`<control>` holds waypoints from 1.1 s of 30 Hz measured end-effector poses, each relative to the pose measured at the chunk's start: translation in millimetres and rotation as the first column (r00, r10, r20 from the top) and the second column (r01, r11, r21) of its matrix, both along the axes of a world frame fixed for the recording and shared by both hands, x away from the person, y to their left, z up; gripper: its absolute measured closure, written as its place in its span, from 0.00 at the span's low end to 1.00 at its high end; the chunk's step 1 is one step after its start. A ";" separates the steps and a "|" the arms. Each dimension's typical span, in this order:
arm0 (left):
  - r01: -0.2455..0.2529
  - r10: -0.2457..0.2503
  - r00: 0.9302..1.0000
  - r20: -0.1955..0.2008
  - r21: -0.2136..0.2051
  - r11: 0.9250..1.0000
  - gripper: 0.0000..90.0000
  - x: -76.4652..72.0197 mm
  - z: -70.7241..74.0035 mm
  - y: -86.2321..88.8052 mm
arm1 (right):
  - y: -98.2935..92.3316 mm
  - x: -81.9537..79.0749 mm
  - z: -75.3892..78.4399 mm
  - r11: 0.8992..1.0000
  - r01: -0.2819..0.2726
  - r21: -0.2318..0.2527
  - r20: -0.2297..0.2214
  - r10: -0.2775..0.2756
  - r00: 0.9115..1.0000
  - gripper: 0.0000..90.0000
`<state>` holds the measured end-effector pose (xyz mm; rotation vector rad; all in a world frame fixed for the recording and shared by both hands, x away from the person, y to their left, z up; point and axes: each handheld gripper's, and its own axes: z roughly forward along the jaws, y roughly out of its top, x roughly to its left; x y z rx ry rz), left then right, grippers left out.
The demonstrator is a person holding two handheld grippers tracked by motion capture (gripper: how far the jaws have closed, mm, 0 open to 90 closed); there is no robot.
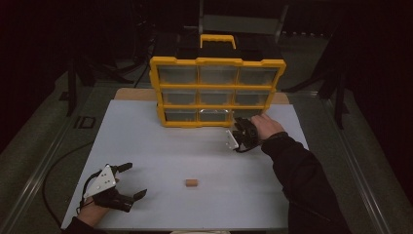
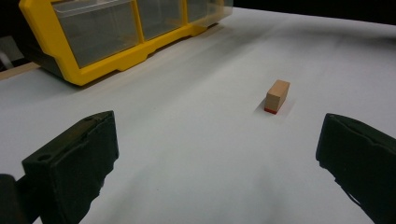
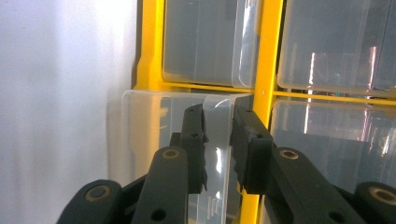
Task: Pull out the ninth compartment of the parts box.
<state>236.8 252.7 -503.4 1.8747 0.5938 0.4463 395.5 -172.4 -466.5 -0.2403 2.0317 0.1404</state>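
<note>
Left tongs (image 1: 131, 181): near desk edge, jaws spread wide, holding nothing. Small tan wooden block (image 1: 191, 183): on white desk (image 1: 146, 146), just beyond them. Right tongs (image 3: 218, 128): narrowed onto clear plastic drawer (image 3: 144, 135) tab, bottom-right of yellow drawer organiser (image 1: 216, 62).

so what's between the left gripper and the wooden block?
Nothing: bare white table between the left gripper and the wooden block, seen in the left gripper view and the high view.

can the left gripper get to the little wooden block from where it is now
Probably yes: the left gripper lies with its jaws wide open, aimed toward the wooden block, and just bare white table lies between them.
</note>
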 end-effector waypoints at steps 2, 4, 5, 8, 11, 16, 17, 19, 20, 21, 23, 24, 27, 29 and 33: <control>0.001 -0.001 1.000 0.000 0.001 1.000 0.00 0.1 0.0 0.1 | -0.8 -1.7 0.3 1.000 -0.002 0.009 -0.005 0.002 1.000 0.84; 0.001 -0.001 1.000 0.000 0.001 1.000 0.00 0.1 0.0 0.1 | -1.4 -3.4 0.8 1.000 -0.008 0.006 -0.007 0.008 1.000 0.84; 0.001 -0.001 1.000 0.000 0.000 1.000 0.00 0.0 0.0 0.0 | -1.4 -4.8 0.6 1.000 -0.003 0.012 -0.004 0.003 1.000 0.84; 0.001 -0.001 1.000 0.001 -0.001 1.000 0.00 0.1 -0.2 -0.1 | -1.5 -8.0 0.5 1.000 -0.013 0.010 -0.001 0.013 1.000 0.84; 0.001 -0.001 1.000 0.001 0.001 1.000 0.00 0.0 -0.1 -0.2 | -1.6 -10.5 0.4 1.000 -0.015 0.017 -0.009 0.015 1.000 0.84; 0.001 -0.001 1.000 0.000 0.001 1.000 0.00 0.1 -0.2 -0.2 | -3.7 -15.6 1.0 1.000 -0.026 0.015 -0.007 0.026 1.000 0.84; 0.001 -0.001 1.000 0.001 0.002 1.000 0.00 0.1 -0.1 -0.3 | -3.9 -16.5 1.2 1.000 -0.024 0.014 -0.006 0.024 1.000 0.84; 0.001 -0.001 1.000 0.001 0.002 1.000 0.00 0.0 -0.2 -0.4 | -4.7 -18.4 1.5 1.000 -0.030 0.011 -0.008 0.030 1.000 0.84; 0.001 -0.001 1.000 0.000 0.004 1.000 0.00 -0.1 -0.1 -0.3 | -4.9 -19.3 1.1 0.999 -0.029 0.020 -0.013 0.030 0.999 0.84; 0.000 0.000 1.000 0.001 0.002 1.000 0.00 0.0 -0.2 -0.3 | -5.3 -20.3 1.7 0.999 -0.032 0.017 -0.013 0.033 0.999 0.84; 0.001 -0.001 1.000 0.001 0.002 1.000 0.00 0.0 -0.1 -0.3 | -5.8 -22.3 2.0 0.999 -0.037 0.014 -0.014 0.037 0.999 0.84; 0.001 -0.001 1.000 0.001 0.003 1.000 0.00 0.0 -0.1 -0.3 | -6.0 -23.5 2.4 0.999 -0.039 0.011 -0.017 0.040 0.999 0.84; 0.001 -0.001 1.000 0.001 0.004 1.000 0.00 -0.1 -0.1 -0.4 | -6.3 -26.1 2.2 0.999 -0.039 0.012 -0.014 0.039 0.999 0.84; 0.001 -0.001 1.000 0.001 0.005 1.000 0.00 -0.1 0.0 -0.3 | -6.3 -28.2 2.3 0.999 -0.039 0.012 -0.014 0.039 0.999 0.84; 0.001 -0.001 1.000 0.003 0.005 1.000 0.00 -0.1 0.0 -0.5 | -6.3 -32.0 2.7 0.999 -0.048 0.016 -0.014 0.048 0.999 0.84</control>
